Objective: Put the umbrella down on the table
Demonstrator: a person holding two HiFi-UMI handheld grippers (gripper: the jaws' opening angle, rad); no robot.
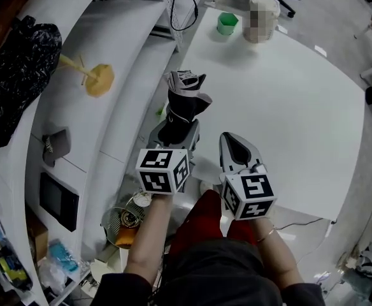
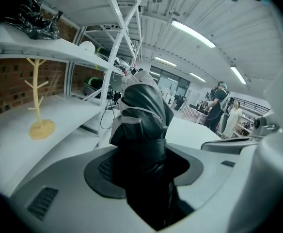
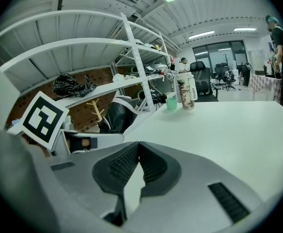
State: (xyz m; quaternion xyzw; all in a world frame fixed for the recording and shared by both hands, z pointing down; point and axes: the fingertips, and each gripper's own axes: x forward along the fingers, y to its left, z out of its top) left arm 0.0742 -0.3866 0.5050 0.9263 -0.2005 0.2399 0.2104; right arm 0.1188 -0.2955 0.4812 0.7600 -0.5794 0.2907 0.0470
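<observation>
Clamping the umbrella (image 1: 185, 99) in our left gripper (image 1: 174, 131), right gripper (image 1: 238, 146) closed together and empty, we've yet to lay it on the table (image 1: 288, 107) at one o'clock.

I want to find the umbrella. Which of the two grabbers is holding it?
The left gripper: its jaws clamp the folded black umbrella, while the right gripper beside it is shut with nothing between its jaws.

Folded black umbrella (image 1: 185, 104) with pale strap, clamped between jaws of left gripper (image 1: 175, 131), pointing up and away, over left edge of white surface (image 1: 288, 107), not lying flat.
</observation>
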